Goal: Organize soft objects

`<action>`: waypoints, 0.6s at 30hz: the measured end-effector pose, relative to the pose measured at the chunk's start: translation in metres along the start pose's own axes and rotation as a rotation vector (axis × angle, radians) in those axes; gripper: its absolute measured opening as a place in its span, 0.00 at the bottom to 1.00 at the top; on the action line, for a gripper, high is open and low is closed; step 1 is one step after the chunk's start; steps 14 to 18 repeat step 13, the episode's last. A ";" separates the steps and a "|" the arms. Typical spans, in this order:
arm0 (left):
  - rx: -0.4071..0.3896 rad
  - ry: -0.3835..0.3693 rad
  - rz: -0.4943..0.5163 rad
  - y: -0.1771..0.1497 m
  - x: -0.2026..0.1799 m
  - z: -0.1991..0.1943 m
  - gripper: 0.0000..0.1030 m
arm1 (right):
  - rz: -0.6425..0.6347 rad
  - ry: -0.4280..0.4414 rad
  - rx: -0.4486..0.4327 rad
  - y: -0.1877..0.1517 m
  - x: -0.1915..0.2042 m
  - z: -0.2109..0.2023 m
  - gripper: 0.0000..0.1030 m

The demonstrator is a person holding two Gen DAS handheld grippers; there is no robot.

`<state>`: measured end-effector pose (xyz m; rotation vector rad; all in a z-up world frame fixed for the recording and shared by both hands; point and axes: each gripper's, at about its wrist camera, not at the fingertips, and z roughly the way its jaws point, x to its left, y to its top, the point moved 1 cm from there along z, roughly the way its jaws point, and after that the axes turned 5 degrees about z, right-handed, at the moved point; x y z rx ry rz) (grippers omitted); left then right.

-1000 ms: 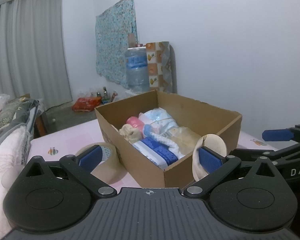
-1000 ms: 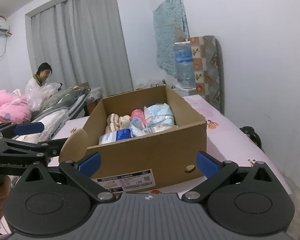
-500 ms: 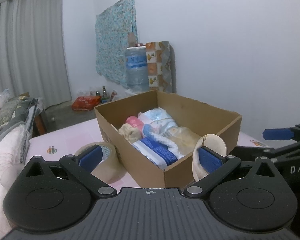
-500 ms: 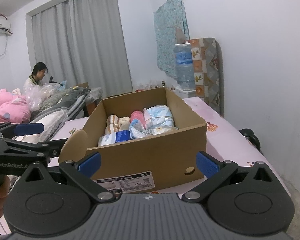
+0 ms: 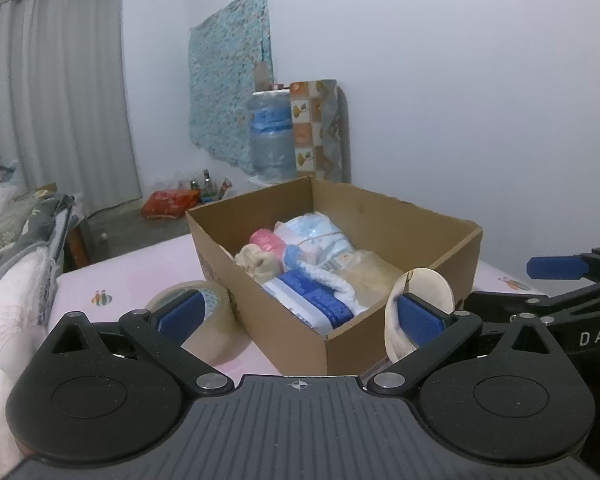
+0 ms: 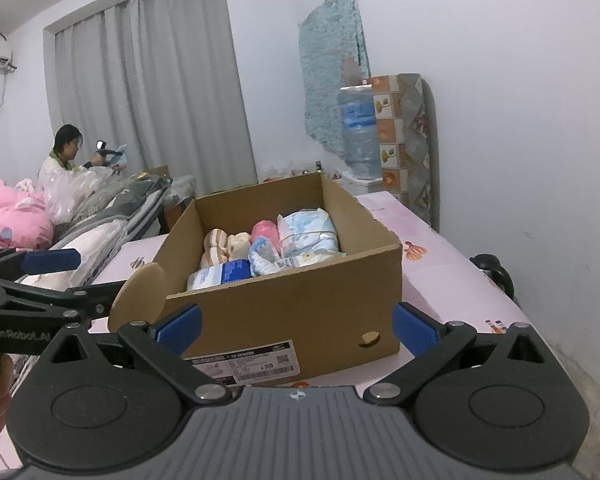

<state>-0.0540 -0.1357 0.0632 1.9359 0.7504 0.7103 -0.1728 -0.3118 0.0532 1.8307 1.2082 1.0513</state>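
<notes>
Pink desk [image 6: 452, 276] carries a cardboard box [image 6: 300, 300] packed with soft bundles [image 5: 312, 256], gathered for tidiness; left hand-held gripper [image 5: 300, 312] and right hand-held gripper [image 6: 296, 326] wait before the box, jaws apart, empty.

A roll of packing tape [image 5: 198, 320] is seen on the pink tablecloth [image 5: 140, 272]. A water jug [image 6: 359, 132] is set against the wall beneath a patterned cloth [image 6: 332, 64]. Grey curtains [image 6: 148, 92] are drawn; a seated woman [image 6: 66, 156], possibly handling a device, is noted beyond pink plush toys [image 6: 12, 224].
</notes>
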 end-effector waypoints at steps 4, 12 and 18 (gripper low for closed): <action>0.001 0.000 -0.001 0.000 0.000 0.000 1.00 | 0.000 0.001 0.002 0.000 0.000 0.000 0.27; -0.027 0.009 -0.001 0.000 0.001 -0.002 1.00 | -0.001 -0.003 0.000 0.000 0.001 0.000 0.27; -0.025 0.007 -0.007 0.000 0.002 -0.002 1.00 | 0.000 -0.003 0.000 0.000 0.001 0.000 0.27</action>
